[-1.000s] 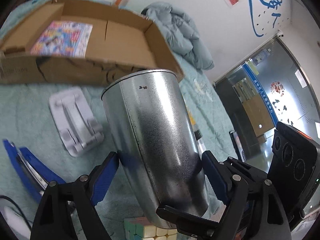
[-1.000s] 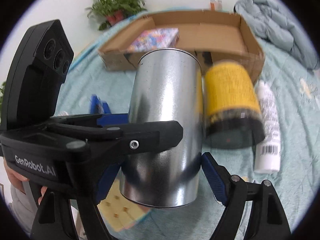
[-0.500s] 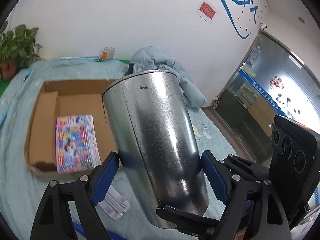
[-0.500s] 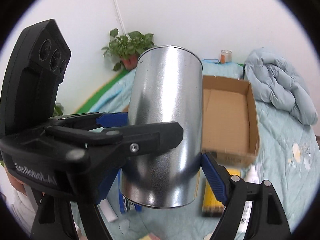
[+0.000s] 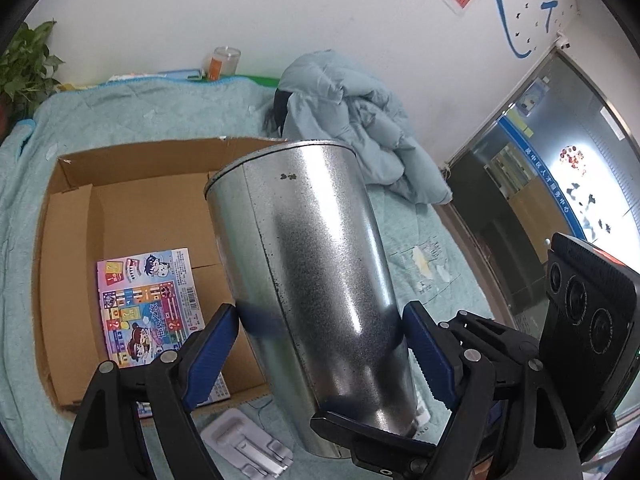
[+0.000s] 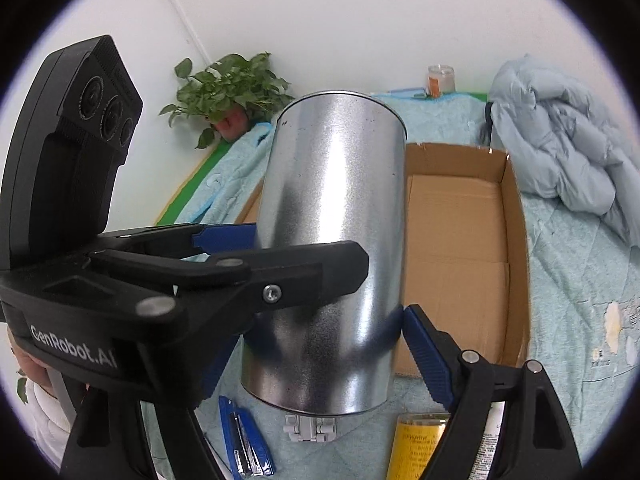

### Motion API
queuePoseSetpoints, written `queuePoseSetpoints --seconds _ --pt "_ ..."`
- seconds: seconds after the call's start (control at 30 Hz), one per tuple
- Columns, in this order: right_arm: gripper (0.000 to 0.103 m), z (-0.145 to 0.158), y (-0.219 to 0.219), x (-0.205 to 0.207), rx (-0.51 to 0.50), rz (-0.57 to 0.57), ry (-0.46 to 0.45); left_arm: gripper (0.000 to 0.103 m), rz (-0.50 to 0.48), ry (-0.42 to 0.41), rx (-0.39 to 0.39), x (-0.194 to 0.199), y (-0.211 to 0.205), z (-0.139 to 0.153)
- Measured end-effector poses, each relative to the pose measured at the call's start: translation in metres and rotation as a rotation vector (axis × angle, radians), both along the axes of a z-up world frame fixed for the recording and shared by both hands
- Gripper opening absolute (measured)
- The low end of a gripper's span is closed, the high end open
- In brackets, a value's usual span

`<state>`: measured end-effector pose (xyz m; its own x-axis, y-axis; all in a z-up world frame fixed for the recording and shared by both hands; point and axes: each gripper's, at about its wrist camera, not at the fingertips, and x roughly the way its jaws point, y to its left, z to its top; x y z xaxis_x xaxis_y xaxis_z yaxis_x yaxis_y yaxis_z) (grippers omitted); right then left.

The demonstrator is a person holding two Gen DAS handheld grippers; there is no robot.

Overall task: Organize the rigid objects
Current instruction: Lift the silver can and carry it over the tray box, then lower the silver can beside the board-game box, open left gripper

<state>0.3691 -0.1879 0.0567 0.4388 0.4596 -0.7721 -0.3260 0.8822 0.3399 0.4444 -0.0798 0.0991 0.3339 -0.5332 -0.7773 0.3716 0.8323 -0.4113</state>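
metal can (image 5: 312,280) – plain silver cylinder, speckled sheen, 1 vertical seam | held above open cardboard box (image 5: 72,240) | left gripper (image 5: 320,344) and right gripper (image 6: 320,340) both pinch its lower sides

Both grippers clamp one metal canister (image 5: 312,280) from opposite sides, holding it in the air. The left gripper (image 5: 320,340) has its blue pads (image 5: 208,350) pressed against the canister's lower half, pointing steeply down. The right gripper (image 6: 324,344) grips the same lower band, crossing beneath the left gripper's black finger. A hand (image 6: 28,364) shows left of the canister.
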Motion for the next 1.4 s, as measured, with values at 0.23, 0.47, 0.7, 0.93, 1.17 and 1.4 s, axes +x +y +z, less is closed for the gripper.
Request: queuePoseSetpoints --seconds 0.23,0.47,0.7,0.93,1.17,1.4 --pt "0.081 -0.053 0.001 0.028 0.025 -0.017 0.111 0.082 -0.001 0.114 0.016 0.037 0.001 -0.072" --pt "0.081 -0.121 0.004 0.046 0.029 -0.03 0.253 0.081 0.002 0.26 0.035 0.065 0.008 -0.163" --pt "0.081 -0.133 0.003 0.043 0.043 -0.051 0.29 0.082 0.001 0.23 0.057 0.061 0.006 -0.176" --pt "0.083 -0.116 0.002 0.033 0.073 0.039 0.276 0.082 0.08 0.083 0.098 0.031 0.039 -0.128" --pt "0.082 -0.078 -0.051 0.01 0.103 0.013 0.161 0.068 0.146 0.045 0.173 -0.02 0.085 -0.135" --pt "0.007 -0.117 -0.088 0.026 -0.215 -0.136 0.18 0.064 0.186 0.074 0.165 -0.041 0.097 -0.155"
